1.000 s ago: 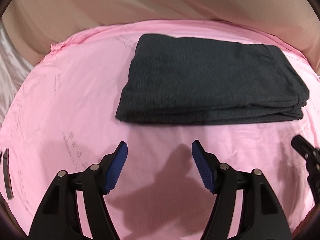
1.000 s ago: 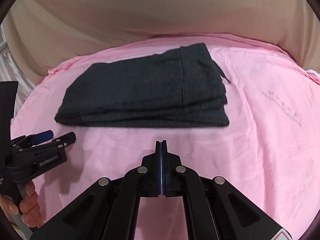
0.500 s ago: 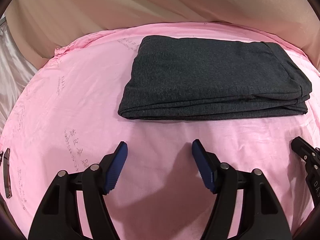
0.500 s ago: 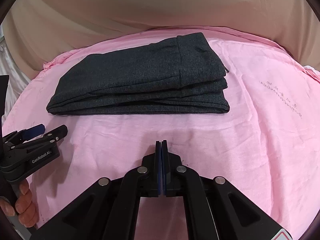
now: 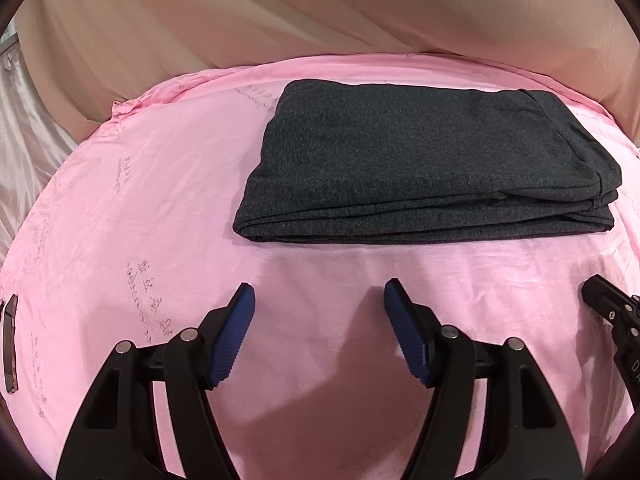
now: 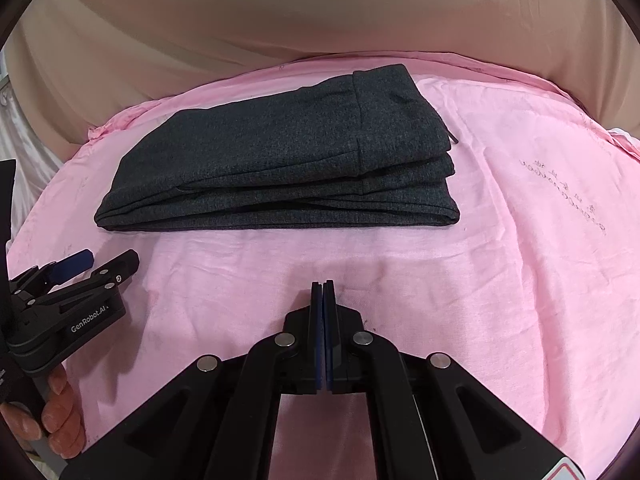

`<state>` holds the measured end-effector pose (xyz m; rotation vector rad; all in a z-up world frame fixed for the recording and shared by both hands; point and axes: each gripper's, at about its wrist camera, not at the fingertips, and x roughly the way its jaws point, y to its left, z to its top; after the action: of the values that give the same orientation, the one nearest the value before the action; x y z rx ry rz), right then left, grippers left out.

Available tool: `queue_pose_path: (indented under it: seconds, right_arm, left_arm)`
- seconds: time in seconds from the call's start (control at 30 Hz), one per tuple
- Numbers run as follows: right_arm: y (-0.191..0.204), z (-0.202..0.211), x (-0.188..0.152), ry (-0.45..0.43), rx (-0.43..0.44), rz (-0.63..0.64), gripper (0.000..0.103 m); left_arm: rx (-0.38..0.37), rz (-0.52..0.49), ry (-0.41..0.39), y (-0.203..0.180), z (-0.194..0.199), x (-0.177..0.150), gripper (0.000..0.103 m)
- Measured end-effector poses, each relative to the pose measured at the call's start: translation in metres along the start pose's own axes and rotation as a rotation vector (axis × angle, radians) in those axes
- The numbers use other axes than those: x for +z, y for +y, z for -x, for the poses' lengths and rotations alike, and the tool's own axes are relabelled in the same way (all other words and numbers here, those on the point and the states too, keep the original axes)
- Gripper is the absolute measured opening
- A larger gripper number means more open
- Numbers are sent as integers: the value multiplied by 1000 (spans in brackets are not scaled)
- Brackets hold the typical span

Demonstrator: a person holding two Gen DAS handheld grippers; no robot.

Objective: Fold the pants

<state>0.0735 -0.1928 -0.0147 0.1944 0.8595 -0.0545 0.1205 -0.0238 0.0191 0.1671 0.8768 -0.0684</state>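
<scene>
Since the earlier frame little has shifted: the left wrist view has tipped slightly, so the pants sit a touch lower and clearer in it, while the bundle itself and the right tongs have kept their place. Largest item noted is the pink sheet (image 5: 320, 280), spread over the desk and faintly printed with lettering, with beige drapery (image 6: 320, 20) hanging behind its far edge. On the far half of that sheet lie the pants (image 6: 288, 160), dark charcoal knit, already folded into a compact, several-layer rectangle with the waistband panel uppermost at its right end and the stacked fold edges facing the cameras. Judged from the soft rounded folds and slight sag, the cloth is light, limp and not slippery; it should bend wherever lifted and the layers could slide apart if only the top one is pinched. Recommended hold: pinch through the full stack at the near corners, or slide under the near folded edge, both sides together. The left tongs (image 5: 319, 312) hover released, pads apart over bare sheet, near but clear of the bundle. The right tongs (image 6: 322, 304) are clenched on nothing, pads pressed together above the sheet. Fold appears complete or nearly so.
</scene>
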Motion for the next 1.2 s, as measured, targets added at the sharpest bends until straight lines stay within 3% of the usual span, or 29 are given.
queue_pose_path:
  seconds: [0.07, 0.33, 0.77, 1.07, 1.2]
  right_arm:
    - [0, 0, 0, 0, 2, -1, 2]
    - [0, 0, 0, 0, 1, 0, 2]
    - [0, 0, 0, 0, 1, -1, 2]
    - [-1, 0, 0, -2, -5, 6, 2]
    - [-1, 0, 0, -2, -5, 7, 2]
  left_arm:
    - [4, 2, -4, 0, 1, -1, 67]
    - [-18, 37, 22, 7, -5, 1, 91]
    - [-19, 62, 41, 14, -9, 2, 98]
    - [-20, -64, 4, -9, 5, -2, 98]
    - [-19, -66, 8, -9, 6, -2, 98]
